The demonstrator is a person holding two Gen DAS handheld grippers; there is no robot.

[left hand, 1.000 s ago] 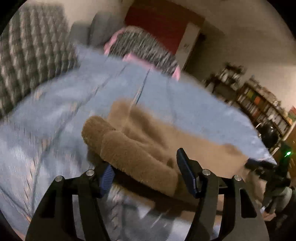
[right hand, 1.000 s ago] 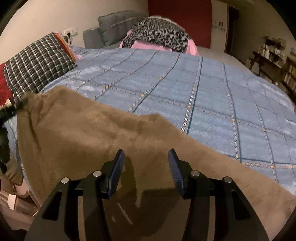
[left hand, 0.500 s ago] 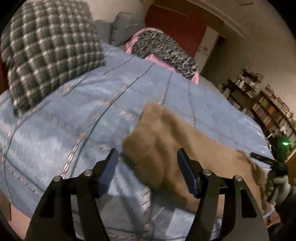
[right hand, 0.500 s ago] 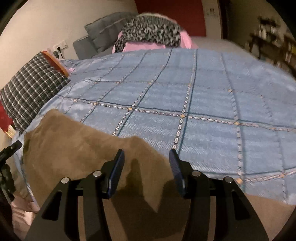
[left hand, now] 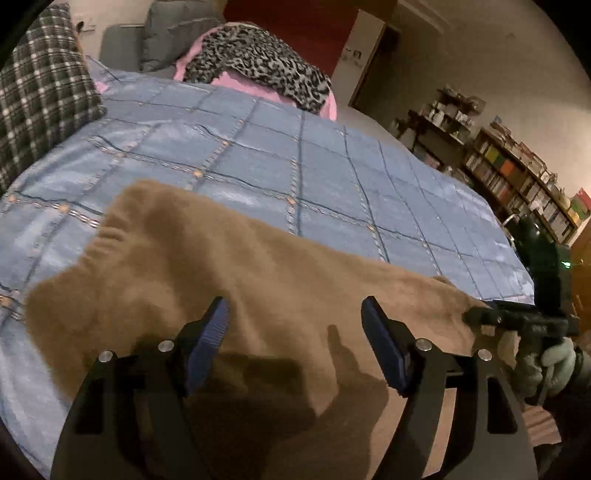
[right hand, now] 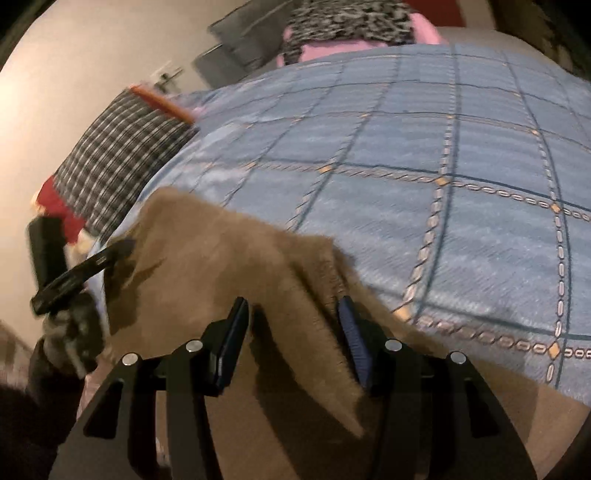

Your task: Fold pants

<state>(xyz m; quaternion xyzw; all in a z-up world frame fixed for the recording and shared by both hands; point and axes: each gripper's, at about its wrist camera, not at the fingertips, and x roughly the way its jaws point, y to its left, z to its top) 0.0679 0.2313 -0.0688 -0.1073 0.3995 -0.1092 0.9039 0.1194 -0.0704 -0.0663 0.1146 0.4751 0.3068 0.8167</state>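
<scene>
Brown fleece pants [left hand: 229,280], soft and limp, are lying on the bed [left hand: 332,173] as both claws, left [left hand: 295,343] and right [right hand: 291,336], are hovering wide open, empty, nearing edges.

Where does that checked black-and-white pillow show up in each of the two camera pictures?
Left wrist view: plaid pillow at the far upper left edge.
Right wrist view: plaid pillow at middle left, beyond the brown pants.
Shared landmark: the leopard-print cushion at the bed's far end.
</scene>
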